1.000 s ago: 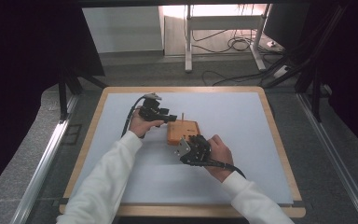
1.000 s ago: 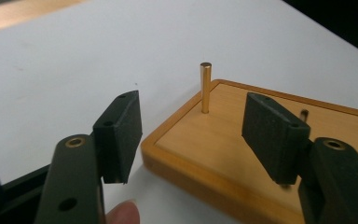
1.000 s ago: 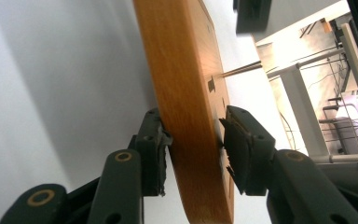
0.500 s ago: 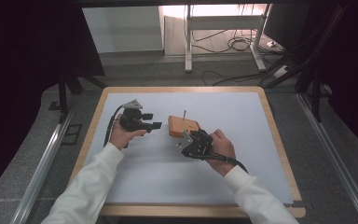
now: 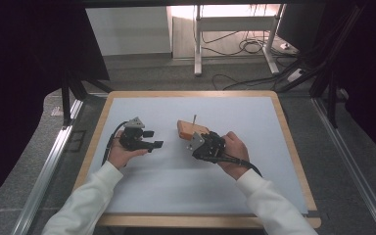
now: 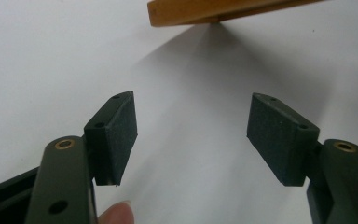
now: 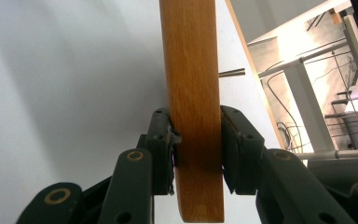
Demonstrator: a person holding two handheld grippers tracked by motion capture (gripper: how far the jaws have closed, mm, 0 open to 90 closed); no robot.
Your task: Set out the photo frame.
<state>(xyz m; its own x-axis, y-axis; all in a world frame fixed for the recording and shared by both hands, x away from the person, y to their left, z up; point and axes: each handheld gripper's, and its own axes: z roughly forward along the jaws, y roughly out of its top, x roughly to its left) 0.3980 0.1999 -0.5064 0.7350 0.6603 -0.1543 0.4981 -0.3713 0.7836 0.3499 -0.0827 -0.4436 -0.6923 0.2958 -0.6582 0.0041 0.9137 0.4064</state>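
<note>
A flat orange-brown wooden block (image 5: 190,129) with a thin metal pin (image 5: 194,119) standing up from it lies near the middle of the white table top. My right gripper (image 5: 199,140) is shut on the block's near edge; in the right gripper view both pads (image 7: 165,140) press on the block (image 7: 193,102), and the pin (image 7: 231,72) sticks out sideways. My left gripper (image 5: 152,139) is held to the left of the block, apart from it, open with nothing between its pads (image 6: 116,133). An edge of the block (image 6: 223,10) crosses the top of the left gripper view.
The white mat (image 5: 254,122) sits in a light wooden frame (image 5: 286,132). Metal rails (image 5: 49,161) run along both sides of the table. Beyond the far edge stand a desk leg (image 5: 197,39) and cables (image 5: 247,46) on the floor.
My left gripper has drawn back to the left, away from the block, and its jaws now stand open. The right gripper has kept its hold on the block.
</note>
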